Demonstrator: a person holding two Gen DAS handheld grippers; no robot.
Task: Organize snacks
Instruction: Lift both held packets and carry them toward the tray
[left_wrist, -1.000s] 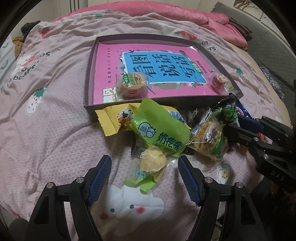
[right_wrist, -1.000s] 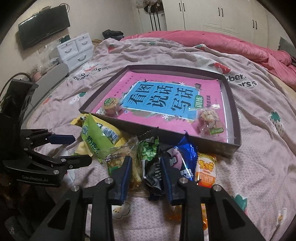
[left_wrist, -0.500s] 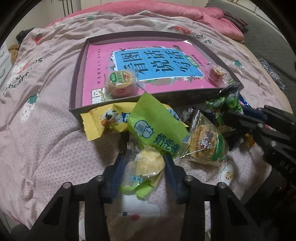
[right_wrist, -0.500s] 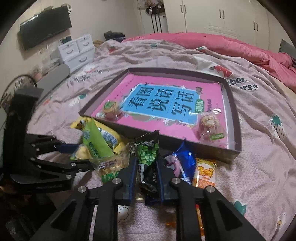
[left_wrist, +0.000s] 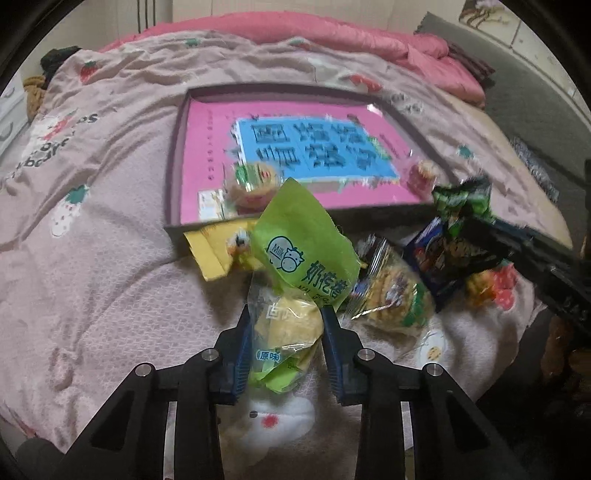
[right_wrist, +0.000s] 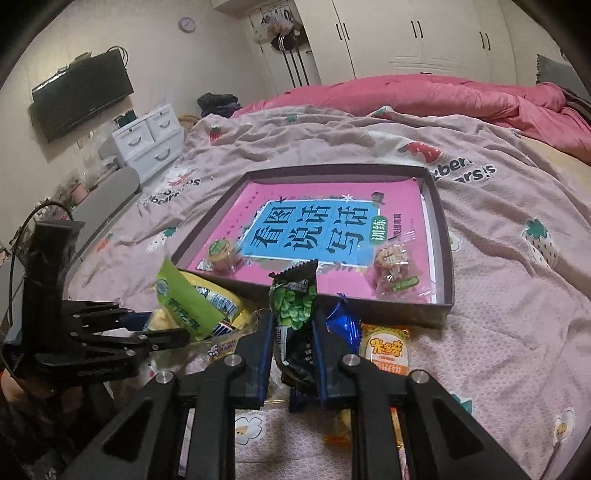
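My left gripper (left_wrist: 286, 332) is shut on a light green milk snack packet (left_wrist: 295, 280) and holds it raised above the bedspread. My right gripper (right_wrist: 291, 345) is shut on a black packet of green peas (right_wrist: 295, 325), also lifted; it shows in the left wrist view (left_wrist: 461, 218). A dark shallow tray (right_wrist: 441, 236) with a pink book in it lies just beyond. Two small wrapped snacks lie in the tray, one near left (right_wrist: 221, 254), one near right (right_wrist: 393, 267). Loose packets lie before the tray: yellow (left_wrist: 214, 247), blue (right_wrist: 345, 326), orange (right_wrist: 386, 350), clear cracker pack (left_wrist: 391, 299).
The pink strawberry-print bedspread (right_wrist: 517, 258) covers the bed, with a pink duvet (right_wrist: 443, 92) bunched at the far side. White drawers (right_wrist: 147, 140) and a wall TV (right_wrist: 81, 96) stand to the left of the bed.
Both grippers closed on their packets and lifted them: the left on the light green packet, the right on the green pea packet. Both views have shifted as the grippers rose.
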